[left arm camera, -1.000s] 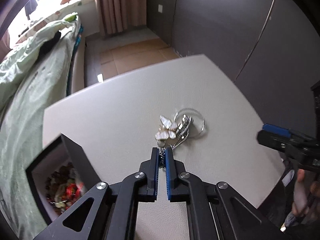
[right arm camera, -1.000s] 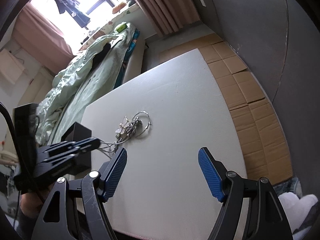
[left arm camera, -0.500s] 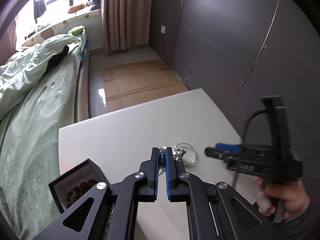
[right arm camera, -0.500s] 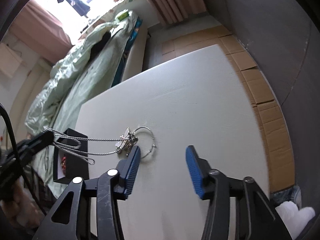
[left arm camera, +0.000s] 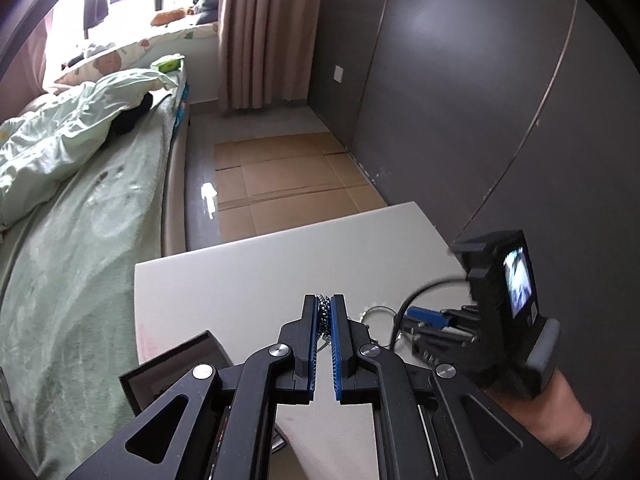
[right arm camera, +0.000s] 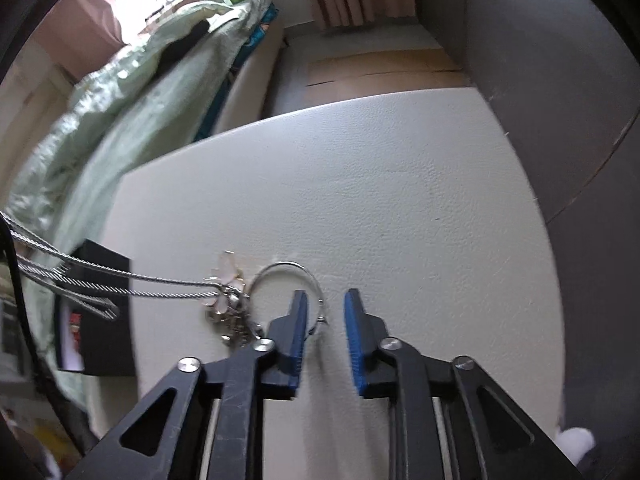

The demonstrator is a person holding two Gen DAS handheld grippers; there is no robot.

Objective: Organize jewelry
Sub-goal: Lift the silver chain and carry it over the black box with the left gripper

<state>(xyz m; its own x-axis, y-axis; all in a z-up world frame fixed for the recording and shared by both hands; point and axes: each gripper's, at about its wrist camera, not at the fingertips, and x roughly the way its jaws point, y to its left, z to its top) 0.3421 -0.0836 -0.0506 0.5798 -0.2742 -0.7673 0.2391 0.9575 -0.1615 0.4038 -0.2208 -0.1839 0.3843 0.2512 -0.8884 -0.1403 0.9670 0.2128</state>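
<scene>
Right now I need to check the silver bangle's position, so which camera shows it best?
The right wrist view: the silver bangle lies whole on the white table, its near edge between the right gripper fingers. The left wrist view shows only an arc beside the left gripper.

Silver twisted chain (right arm camera: 120,284) stretched taut, lifted toward the left. Butterfly pendant cluster (right arm camera: 228,292) touches thin wire bangle (right arm camera: 280,276) flat on table. Black jewelry box (right arm camera: 96,320) open, beads inside.

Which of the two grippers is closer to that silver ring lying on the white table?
The right gripper: its open fingers straddle the near rim of the silver ring. The left gripper is raised off to the side, clamping the chain that leads to it.
</scene>
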